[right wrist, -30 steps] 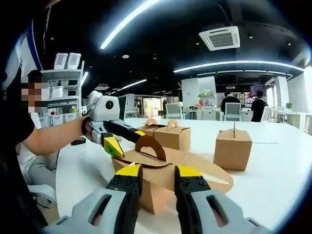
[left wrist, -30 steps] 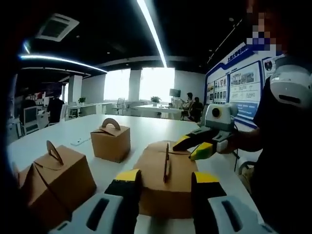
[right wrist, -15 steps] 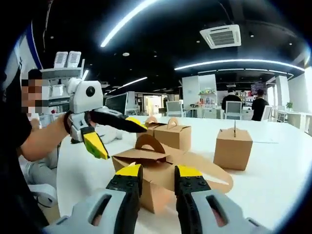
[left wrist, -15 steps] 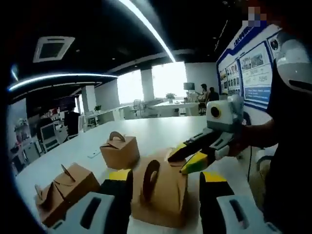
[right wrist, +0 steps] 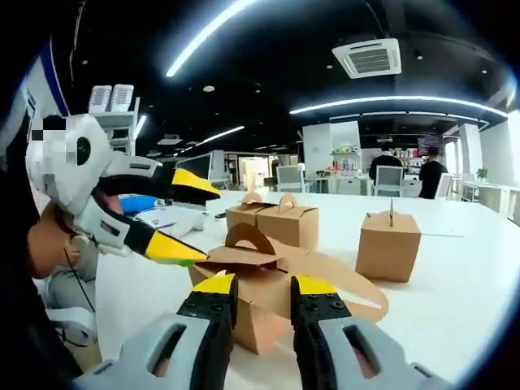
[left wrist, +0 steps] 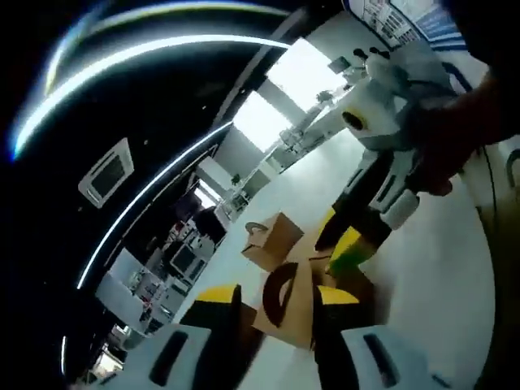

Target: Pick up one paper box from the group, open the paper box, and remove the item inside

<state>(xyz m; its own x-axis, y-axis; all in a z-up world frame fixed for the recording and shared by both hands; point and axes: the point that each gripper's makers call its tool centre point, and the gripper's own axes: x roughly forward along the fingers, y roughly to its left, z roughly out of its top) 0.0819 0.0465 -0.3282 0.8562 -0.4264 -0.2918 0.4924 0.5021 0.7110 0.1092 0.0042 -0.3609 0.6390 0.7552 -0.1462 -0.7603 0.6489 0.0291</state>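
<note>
An opened brown paper box (right wrist: 262,272) with an arched handle (right wrist: 248,236) sits on the white table (right wrist: 455,284), its flaps spread. The near edge of the box lies between the jaws of my right gripper (right wrist: 264,286), which is shut on it. My left gripper (right wrist: 215,226) comes in from the left, jaws wide open, tips just left of the handle. In the left gripper view the handle (left wrist: 284,292) stands between my left gripper's (left wrist: 276,296) open jaws. My right gripper (left wrist: 345,244) reaches down to the box from the right. The box's inside is hidden.
Two closed handled boxes (right wrist: 284,223) stand behind the open one, and another closed box (right wrist: 388,244) stands to the right. A further box (left wrist: 272,240) sits beyond in the left gripper view. Desks, chairs and people fill the office at the back.
My left gripper has rolled and dropped toward the handle, jaws still wide open. My right gripper and the box have stayed put.
</note>
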